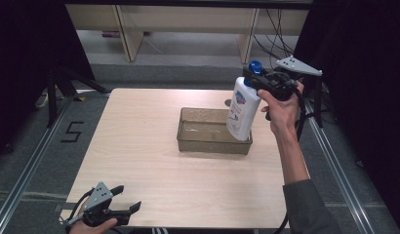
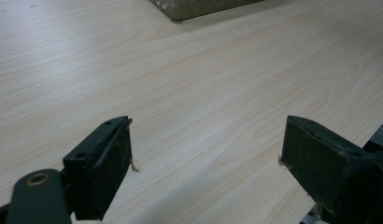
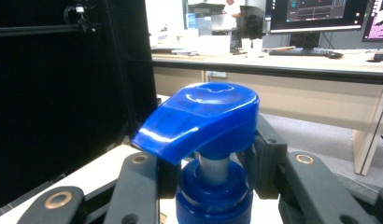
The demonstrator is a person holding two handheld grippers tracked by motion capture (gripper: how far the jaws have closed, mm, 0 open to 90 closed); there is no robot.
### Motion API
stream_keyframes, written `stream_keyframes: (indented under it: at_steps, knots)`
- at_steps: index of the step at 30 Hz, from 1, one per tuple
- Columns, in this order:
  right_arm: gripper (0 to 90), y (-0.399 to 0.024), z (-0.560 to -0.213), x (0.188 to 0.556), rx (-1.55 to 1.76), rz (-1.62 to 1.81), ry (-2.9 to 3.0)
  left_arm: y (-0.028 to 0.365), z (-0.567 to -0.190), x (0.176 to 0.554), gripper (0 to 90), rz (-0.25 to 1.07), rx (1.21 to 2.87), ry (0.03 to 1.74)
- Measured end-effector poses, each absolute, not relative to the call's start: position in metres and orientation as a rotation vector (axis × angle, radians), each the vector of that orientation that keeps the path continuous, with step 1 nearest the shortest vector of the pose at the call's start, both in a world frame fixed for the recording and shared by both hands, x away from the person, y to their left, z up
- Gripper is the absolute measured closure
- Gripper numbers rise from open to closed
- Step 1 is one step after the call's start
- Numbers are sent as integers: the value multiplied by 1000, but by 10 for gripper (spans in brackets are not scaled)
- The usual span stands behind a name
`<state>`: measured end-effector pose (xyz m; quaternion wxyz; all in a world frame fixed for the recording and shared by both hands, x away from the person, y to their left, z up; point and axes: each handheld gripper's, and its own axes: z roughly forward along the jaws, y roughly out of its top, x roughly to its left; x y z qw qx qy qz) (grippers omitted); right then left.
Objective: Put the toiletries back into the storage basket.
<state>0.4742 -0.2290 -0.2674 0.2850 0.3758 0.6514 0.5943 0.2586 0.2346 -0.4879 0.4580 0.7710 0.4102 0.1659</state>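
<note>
White plastic, blue pump head: the bottle (image 1: 243,109) hangs over the right end of the bin (image 1: 188,127), its base at about rim level and not yet seated inside. I hold it in the right gripper (image 1: 256,80), with the jaws pinching the blue collar under the pump (image 3: 199,116). In the right gripper view both jaws press the neck from either side. I judge this grip suits the job: the collar is narrow and rigid, the pump head sits above the jaws as a stop against slipping, and the body hangs free below so it can go down into the bin without the jaws fouling the rim. The bottle tilts slightly, base toward the bin's left.

The bin stands at the middle of the table (image 1: 139,161), open side up and bare inside, which I read as the receiving place.

The left gripper (image 1: 125,200) lies low at the table's near edge, well apart from the bin, jaws spread with nothing between them. I judge it parked there to keep clear of the bottle's path.

Risk noted: a tilted base could catch the bin's right wall on the way down.
</note>
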Motion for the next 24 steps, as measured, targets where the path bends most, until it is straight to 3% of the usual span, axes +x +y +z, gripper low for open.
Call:
stream_keyframes:
  at_steps: [24]
  knots:
    - [619,-236,-292,487,1044,1569,1722,233,-488,258,157,401,1898,1013]
